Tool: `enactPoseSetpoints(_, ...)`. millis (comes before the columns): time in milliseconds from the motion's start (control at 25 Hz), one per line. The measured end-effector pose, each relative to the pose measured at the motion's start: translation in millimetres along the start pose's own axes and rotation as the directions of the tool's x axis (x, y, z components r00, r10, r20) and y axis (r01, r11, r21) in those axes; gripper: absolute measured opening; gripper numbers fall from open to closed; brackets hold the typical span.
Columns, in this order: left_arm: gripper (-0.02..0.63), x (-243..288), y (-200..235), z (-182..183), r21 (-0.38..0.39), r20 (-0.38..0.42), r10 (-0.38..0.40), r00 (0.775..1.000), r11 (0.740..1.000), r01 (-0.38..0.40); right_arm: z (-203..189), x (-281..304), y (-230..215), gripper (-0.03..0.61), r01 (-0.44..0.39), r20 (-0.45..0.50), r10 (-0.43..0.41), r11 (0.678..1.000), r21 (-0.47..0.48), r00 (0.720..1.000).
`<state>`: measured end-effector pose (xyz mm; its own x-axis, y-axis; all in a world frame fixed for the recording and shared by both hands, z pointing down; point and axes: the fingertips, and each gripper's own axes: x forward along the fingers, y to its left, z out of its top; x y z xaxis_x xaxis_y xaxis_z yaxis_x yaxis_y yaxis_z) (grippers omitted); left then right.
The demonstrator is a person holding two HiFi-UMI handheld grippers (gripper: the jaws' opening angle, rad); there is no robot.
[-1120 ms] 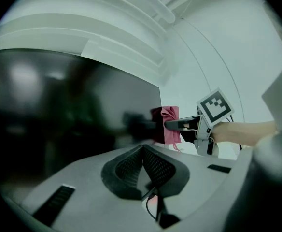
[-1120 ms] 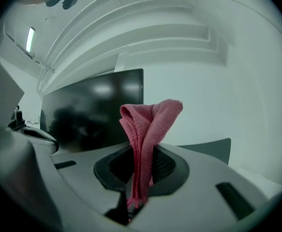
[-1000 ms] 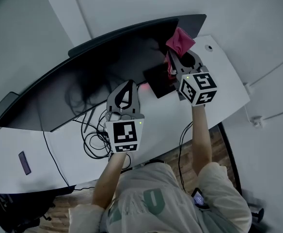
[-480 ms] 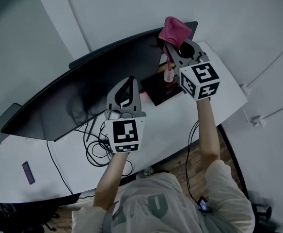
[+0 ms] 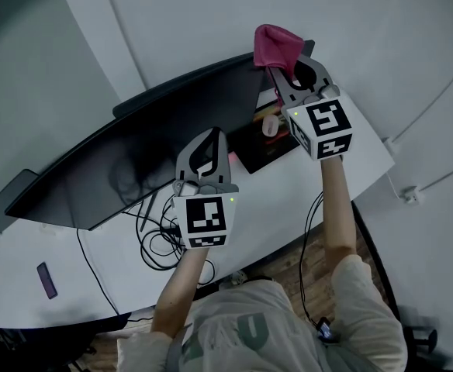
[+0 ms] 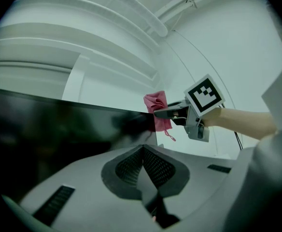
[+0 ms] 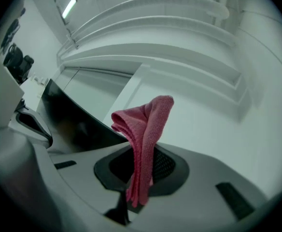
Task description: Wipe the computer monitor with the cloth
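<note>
The wide, dark monitor point(image 5: 133, 153) stands on a white desk point(image 5: 288, 200), with its screen unlit. The right gripper point(image 5: 283, 70) is raised at the monitor's top right corner. Its jaws are clamped on a folded pink cloth point(image 5: 274, 45), which bunches out beyond the jaw tips and hangs down between them. The cloth sits right at that corner, over the monitor's top edge, but I cannot tell whether it touches the screen.

The left gripper point(image 5: 211, 136) is in front of the monitor's middle and points at the screen. Its jaws are pressed together with nothing between them.

The only print in view is the black-and-white square marker pattern on each gripper's cube. A green light glows at one corner of each marker face.

A tangle of black cables point(image 5: 153, 231) lies on the desk in front of the monitor, beneath the left gripper. A small purple object point(image 5: 46, 280) lies on the desk in front of the monitor's left end.
</note>
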<state>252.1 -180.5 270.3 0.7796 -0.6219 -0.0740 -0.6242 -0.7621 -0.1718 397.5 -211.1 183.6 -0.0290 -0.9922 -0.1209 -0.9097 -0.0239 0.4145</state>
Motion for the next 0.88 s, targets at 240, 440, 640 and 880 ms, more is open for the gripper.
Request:
enactPoseSetpoints(240, 0.015, -8, 7, -1, -0.014, 0.005, 0.009, 1.0, 1.0, -0.009, 16, 5, 16, 0.057, -0.042, -0.064, 0.026, 0.968, -0.248, 0.998)
enactPoseSetpoints(440, 0.015, -15, 11, 1, -0.018, 0.011, 0.018, 1.0, 1.0, -0.018, 24, 6, 28, 0.057, -0.078, -0.095, 0.048, 0.938, -0.339, 0.994)
enactPoseSetpoints(640, 0.015, -24, 23, 1, -0.021, 0.018, 0.036, 0.999, 0.999, -0.036, 32, 12, 67, 0.057, -0.169, -0.134, 0.121, 0.88, -0.443, 0.984)
enactPoseSetpoints(880, 0.015, -38, 42, 6, -0.017, 0.027, 0.081, 0.996, 0.997, -0.081, 57, 15, 124, 0.057, -0.285, -0.133, 0.252, 0.819, -0.499, 0.959)
